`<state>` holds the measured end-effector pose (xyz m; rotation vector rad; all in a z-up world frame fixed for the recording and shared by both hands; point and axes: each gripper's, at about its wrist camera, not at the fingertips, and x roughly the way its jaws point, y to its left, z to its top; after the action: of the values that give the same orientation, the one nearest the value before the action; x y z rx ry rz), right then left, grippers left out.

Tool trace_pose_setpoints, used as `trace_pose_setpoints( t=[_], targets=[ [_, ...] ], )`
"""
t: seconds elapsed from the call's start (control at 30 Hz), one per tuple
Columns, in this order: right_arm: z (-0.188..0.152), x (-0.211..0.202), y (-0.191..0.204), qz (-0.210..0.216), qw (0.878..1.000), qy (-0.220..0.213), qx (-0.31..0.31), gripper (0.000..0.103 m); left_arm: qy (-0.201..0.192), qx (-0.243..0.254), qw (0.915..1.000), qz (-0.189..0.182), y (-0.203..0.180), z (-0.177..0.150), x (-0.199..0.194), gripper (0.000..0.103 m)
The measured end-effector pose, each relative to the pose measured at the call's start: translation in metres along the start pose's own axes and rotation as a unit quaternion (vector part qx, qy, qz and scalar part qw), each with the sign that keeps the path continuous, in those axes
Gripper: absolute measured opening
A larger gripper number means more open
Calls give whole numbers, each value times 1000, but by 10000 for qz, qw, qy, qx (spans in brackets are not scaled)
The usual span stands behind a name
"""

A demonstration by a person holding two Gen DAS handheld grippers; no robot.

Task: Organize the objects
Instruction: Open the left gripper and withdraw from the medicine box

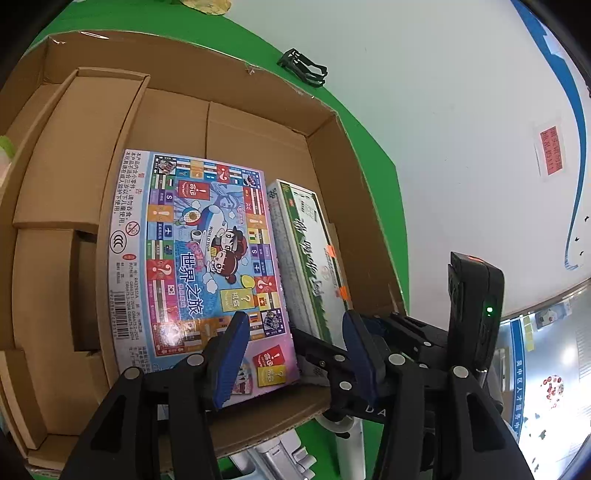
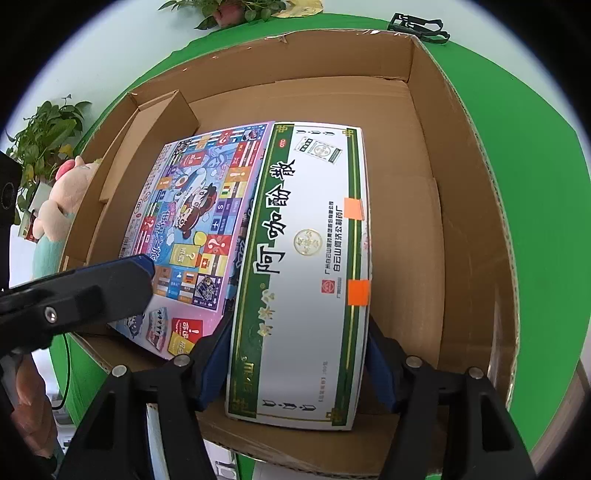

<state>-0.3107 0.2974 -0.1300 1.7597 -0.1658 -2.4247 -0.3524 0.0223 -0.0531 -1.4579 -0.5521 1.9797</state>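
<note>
A large open cardboard box (image 1: 354, 206) (image 2: 469, 206) sits on a green surface. A colourful board game box (image 1: 195, 258) (image 2: 199, 221) lies flat inside it. A white and green medicine box (image 1: 306, 254) (image 2: 306, 266) lies beside it on the right. My right gripper (image 2: 299, 358) is shut on the near end of the medicine box, holding it inside the cardboard box. My left gripper (image 1: 295, 343) is open and empty, hovering over the near edge of the board game box; one of its fingers (image 2: 110, 280) shows in the right wrist view.
A smaller plain carton (image 1: 81, 147) (image 2: 147, 136) lies inside the box at the left. A black clip (image 1: 306, 68) (image 2: 419, 26) lies on the green surface beyond the box. A plush toy (image 2: 62, 206) and potted plants (image 2: 44, 136) stand to the left outside it.
</note>
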Motion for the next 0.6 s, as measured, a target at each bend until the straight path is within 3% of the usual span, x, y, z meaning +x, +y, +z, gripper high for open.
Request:
trace_pose_setpoints(
  t=[0.2,0.27,0.6],
  targets=[
    [0,-10,1,12,9999,-13,-130,71,-34,58,10000,-38,1,-7,-7,51],
    [-1,-14,2,378,9992,-33,-144,84,-38,68,10000,-38,2,-8,-8,51],
    [-2,-3,23,279,9990,84,-351,87,-417,609,9960,513,-10,-18,-17,51]
  ],
)
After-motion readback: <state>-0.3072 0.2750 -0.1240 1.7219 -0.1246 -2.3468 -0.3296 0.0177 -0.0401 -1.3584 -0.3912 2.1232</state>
